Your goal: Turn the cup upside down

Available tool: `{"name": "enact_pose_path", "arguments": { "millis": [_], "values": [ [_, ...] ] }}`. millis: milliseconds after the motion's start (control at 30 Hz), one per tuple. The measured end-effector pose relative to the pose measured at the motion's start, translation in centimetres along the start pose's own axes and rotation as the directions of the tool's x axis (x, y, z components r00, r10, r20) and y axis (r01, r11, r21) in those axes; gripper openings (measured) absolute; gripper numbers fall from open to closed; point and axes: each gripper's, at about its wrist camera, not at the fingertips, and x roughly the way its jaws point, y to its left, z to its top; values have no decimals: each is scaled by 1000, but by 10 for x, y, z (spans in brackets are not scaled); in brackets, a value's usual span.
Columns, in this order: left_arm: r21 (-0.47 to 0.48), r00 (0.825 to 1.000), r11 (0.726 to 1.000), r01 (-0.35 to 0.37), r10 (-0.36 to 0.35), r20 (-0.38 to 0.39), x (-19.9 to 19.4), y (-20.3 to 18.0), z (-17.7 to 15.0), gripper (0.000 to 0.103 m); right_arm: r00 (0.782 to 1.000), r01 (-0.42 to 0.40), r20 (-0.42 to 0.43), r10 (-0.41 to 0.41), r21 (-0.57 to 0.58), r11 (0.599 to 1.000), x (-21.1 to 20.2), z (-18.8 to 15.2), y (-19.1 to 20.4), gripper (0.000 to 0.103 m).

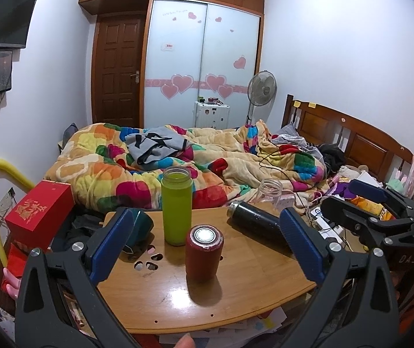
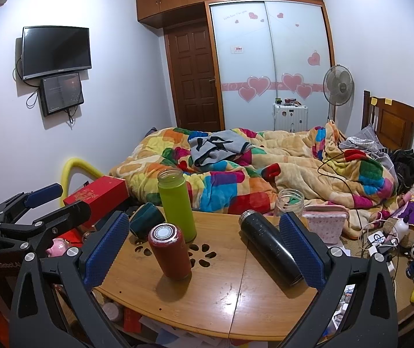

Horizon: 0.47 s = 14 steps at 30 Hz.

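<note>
A red cup (image 1: 204, 253) stands on the wooden table (image 1: 178, 298) with its silver base up; it also shows in the right wrist view (image 2: 169, 250). A green bottle (image 1: 177, 206) stands open-mouthed behind it, also in the right wrist view (image 2: 176, 204). A black flask (image 1: 257, 224) lies on its side at the right, also in the right wrist view (image 2: 270, 246). A dark teal cup (image 1: 140, 227) lies at the table's left edge. My left gripper (image 1: 207, 243) is open around the red cup's space. My right gripper (image 2: 204, 243) is open and empty. Each gripper shows in the other's view: the right (image 1: 360, 203), the left (image 2: 50, 200).
A clear glass jar (image 2: 289, 203) stands behind the table's far right edge. A red box (image 1: 40, 210) sits left of the table. A bed with a colourful blanket (image 1: 178, 156) lies behind. Clutter and cables (image 2: 380, 240) cover the floor at the right.
</note>
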Motion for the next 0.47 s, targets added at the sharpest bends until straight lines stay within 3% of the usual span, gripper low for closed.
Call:
{"name": "enact_pose_path", "arguments": {
  "millis": [467],
  "values": [
    [7,1000,1000,11,-11,2,-3,-2,-1,102,1000,0,-2,0,-1,1000,-1,0,0,103]
  ]
}}
